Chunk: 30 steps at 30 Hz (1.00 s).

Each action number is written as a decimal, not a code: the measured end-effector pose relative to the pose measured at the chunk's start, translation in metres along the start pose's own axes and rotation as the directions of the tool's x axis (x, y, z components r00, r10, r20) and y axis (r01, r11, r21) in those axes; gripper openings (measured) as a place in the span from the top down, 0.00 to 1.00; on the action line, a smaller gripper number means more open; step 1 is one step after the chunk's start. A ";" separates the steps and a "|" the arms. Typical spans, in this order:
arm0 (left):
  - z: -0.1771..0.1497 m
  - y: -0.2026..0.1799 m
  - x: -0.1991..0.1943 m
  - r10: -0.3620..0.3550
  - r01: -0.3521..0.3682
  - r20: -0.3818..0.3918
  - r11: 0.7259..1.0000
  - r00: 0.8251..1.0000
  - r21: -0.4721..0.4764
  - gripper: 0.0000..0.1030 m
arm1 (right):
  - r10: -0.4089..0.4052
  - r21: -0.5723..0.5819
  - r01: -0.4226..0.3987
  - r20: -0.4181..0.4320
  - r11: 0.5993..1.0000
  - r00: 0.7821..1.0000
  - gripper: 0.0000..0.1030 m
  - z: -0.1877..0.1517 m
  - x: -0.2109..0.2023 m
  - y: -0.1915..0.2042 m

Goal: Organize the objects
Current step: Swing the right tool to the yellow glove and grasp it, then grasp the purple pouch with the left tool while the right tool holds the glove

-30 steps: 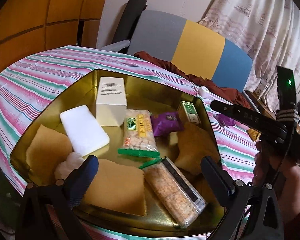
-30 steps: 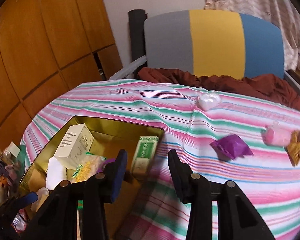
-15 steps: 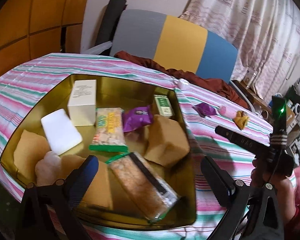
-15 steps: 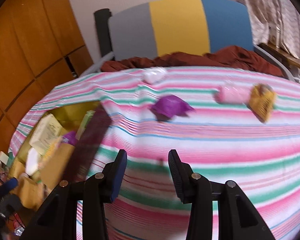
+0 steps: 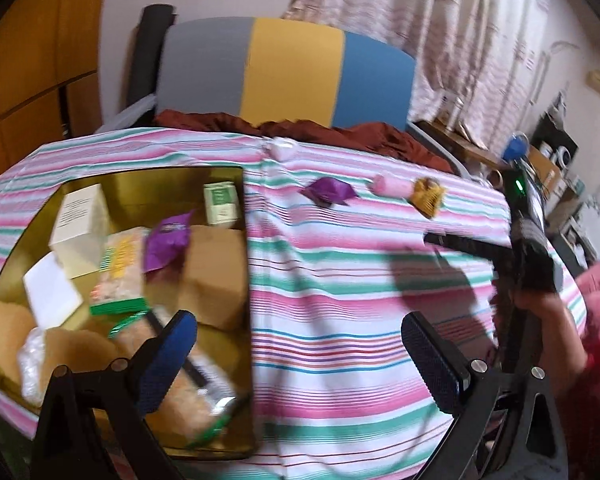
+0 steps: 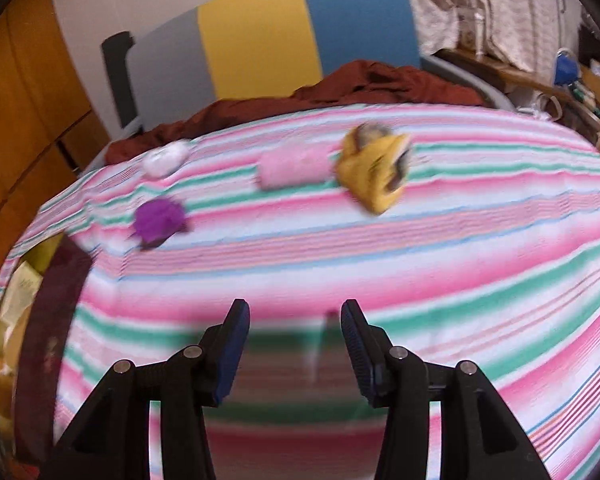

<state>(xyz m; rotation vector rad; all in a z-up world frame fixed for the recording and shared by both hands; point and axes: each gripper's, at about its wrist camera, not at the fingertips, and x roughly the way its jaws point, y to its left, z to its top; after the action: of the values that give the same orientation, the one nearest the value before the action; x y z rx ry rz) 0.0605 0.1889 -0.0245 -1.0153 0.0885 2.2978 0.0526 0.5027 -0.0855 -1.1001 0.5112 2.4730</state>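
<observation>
**Inspector:** Left wrist view: left tool (image 5: 296, 356) spread wide, empty, near the gold metal tin (image 5: 247, 280) packed with boxes and packets.

**Assessor:** Right wrist view?

**Inspector:** Right tool (image 6: 294, 354) has just been opening, nothing between its jaws. On the striped counter (image 6: 420, 264), far: pink wrapped roll (image 6: 294, 168), with yellow crumpled packet (image 6: 374, 170) touching its right end. Advise centring on one, wider gap.

The tablecloth (image 6: 380, 248) was striped pink, green and white; on it lay a purple packet (image 6: 158, 218), a pink roll (image 6: 292, 168) and a yellow wrapper (image 6: 374, 176), with a gold tin (image 5: 120, 184) at left
</observation>
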 end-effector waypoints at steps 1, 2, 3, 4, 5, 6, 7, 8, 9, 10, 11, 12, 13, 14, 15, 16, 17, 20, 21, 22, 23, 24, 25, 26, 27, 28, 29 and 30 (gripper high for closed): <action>0.001 -0.005 0.002 -0.004 0.004 -0.005 1.000 1.000 0.010 0.00 | -0.013 0.014 0.012 0.012 1.000 1.000 0.53 0.008 0.001 -0.006; 0.001 -0.010 0.003 -0.007 0.007 -0.009 1.000 1.000 0.020 0.00 | -0.022 0.027 0.022 0.022 0.999 1.000 0.53 0.013 0.002 -0.010; 0.001 -0.016 0.006 -0.009 0.009 -0.017 0.999 1.000 0.032 0.00 | -0.034 0.042 0.032 0.034 0.999 0.999 0.53 0.022 0.004 -0.015; 0.001 -0.021 0.007 -0.012 0.013 -0.023 0.999 1.000 0.040 0.00 | -0.042 0.056 0.039 0.045 0.998 0.998 0.53 0.030 0.006 -0.020; 0.002 -0.026 0.009 -0.017 0.018 -0.031 0.999 0.999 0.049 0.00 | -0.046 0.070 0.042 0.056 0.997 0.997 0.53 0.039 0.010 -0.025; 0.002 -0.029 0.011 -0.017 0.019 -0.037 0.998 0.999 0.056 0.00 | -0.049 0.080 0.044 0.065 0.996 0.997 0.53 0.046 0.012 -0.029; 0.002 -0.032 0.013 -0.018 0.020 -0.042 0.998 0.999 0.062 0.00 | -0.053 0.094 0.046 0.073 0.994 0.996 0.53 0.053 0.017 -0.034; 0.002 -0.034 0.014 -0.020 0.023 -0.044 0.998 0.999 0.065 0.00 | -0.060 0.107 0.051 0.078 0.993 0.995 0.53 0.061 0.022 -0.038; 0.002 -0.037 0.016 -0.020 0.023 -0.047 0.997 0.999 0.070 0.00 | -0.063 0.115 0.053 0.080 0.992 0.995 0.53 0.067 0.027 -0.041; 0.002 -0.038 0.018 -0.016 0.020 -0.050 0.997 0.999 0.074 0.00 | -0.065 0.123 0.054 0.082 0.991 0.995 0.53 0.071 0.033 -0.044; 0.002 -0.040 0.020 -0.015 0.019 -0.053 0.997 0.998 0.078 0.00 | -0.058 0.125 0.048 0.082 0.991 0.995 0.53 0.076 0.039 -0.046; 0.003 -0.041 0.022 -0.014 0.019 -0.059 0.997 0.998 0.081 0.00 | -0.050 0.124 0.040 0.080 0.991 0.996 0.53 0.079 0.043 -0.047; 0.003 -0.042 0.025 -0.011 0.016 -0.065 0.997 0.998 0.081 0.00 | -0.039 0.128 0.029 0.076 0.991 0.996 0.53 0.082 0.049 -0.047; 0.004 -0.043 0.028 -0.007 0.013 -0.070 0.997 0.998 0.080 0.00 | -0.019 0.132 0.009 0.073 0.991 0.997 0.53 0.083 0.054 -0.048; 0.004 -0.043 0.032 -0.005 0.011 -0.076 0.997 0.997 0.079 0.00 | -0.002 0.134 -0.008 0.072 0.991 0.997 0.53 0.083 0.057 -0.048; 0.005 -0.044 0.034 -0.004 0.010 -0.082 0.997 0.997 0.076 0.00 | 0.008 0.140 -0.018 0.073 0.990 0.997 0.53 0.083 0.060 -0.049; 0.006 -0.044 0.037 -0.005 0.011 -0.087 0.997 0.996 0.072 0.00 | 0.008 0.145 -0.019 0.072 0.989 0.997 0.53 0.081 0.063 -0.049; 0.009 -0.047 0.042 -0.003 0.010 -0.094 0.997 0.996 0.071 0.00 | 0.024 0.144 -0.033 0.066 0.989 0.997 0.54 0.076 0.074 -0.052; 0.011 -0.048 0.045 -0.006 0.013 -0.096 0.997 0.995 0.074 0.00 | 0.032 0.143 -0.041 0.065 0.989 0.997 0.57 0.073 0.077 -0.052; 0.012 -0.049 0.047 -0.006 0.014 -0.097 0.997 0.995 0.076 0.00 | 0.041 0.144 -0.051 0.070 0.988 0.997 0.59 0.071 0.077 -0.053; 0.014 -0.050 0.049 -0.003 0.011 -0.097 0.997 0.995 0.077 0.00 | 0.044 0.146 -0.056 0.079 0.988 0.996 0.65 0.071 0.077 -0.054; 0.016 -0.050 0.051 0.000 0.007 -0.096 0.997 0.995 0.077 0.00 | 0.048 0.145 -0.061 0.091 0.988 0.995 0.67 0.070 0.075 -0.054; 0.019 -0.051 0.053 0.002 0.005 -0.095 0.997 0.995 0.075 0.00 | 0.048 0.140 -0.062 0.098 0.988 0.994 0.69 0.069 0.073 -0.053; 0.022 -0.051 0.056 0.002 0.005 -0.096 0.997 0.995 0.071 0.00 | 0.045 0.136 -0.058 0.100 0.989 0.994 0.70 0.067 0.072 -0.052; 0.026 -0.050 0.061 0.000 0.006 -0.099 0.998 0.995 0.061 0.00 | 0.039 0.130 -0.052 0.103 0.990 0.994 0.71 0.066 0.071 -0.051; 0.029 -0.050 0.064 0.000 0.006 -0.102 0.999 0.995 0.054 0.00 | 0.027 0.123 -0.040 0.105 0.992 0.994 0.71 0.065 0.069 -0.049; 0.034 -0.050 0.067 0.001 0.004 -0.101 0.999 0.995 0.047 0.00 | 0.016 0.116 -0.028 0.107 0.993 0.994 0.71 0.063 0.067 -0.047; 0.037 -0.051 0.069 0.000 0.005 -0.097 0.999 0.995 0.046 0.00 | 0.006 0.110 -0.018 0.109 0.994 0.994 0.71 0.061 0.064 -0.046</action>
<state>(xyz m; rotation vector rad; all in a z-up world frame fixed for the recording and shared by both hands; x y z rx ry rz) 0.0300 0.2768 -0.0370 -1.1027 0.1786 2.2336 -0.0028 0.5831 -0.1041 -0.9163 0.6156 2.4663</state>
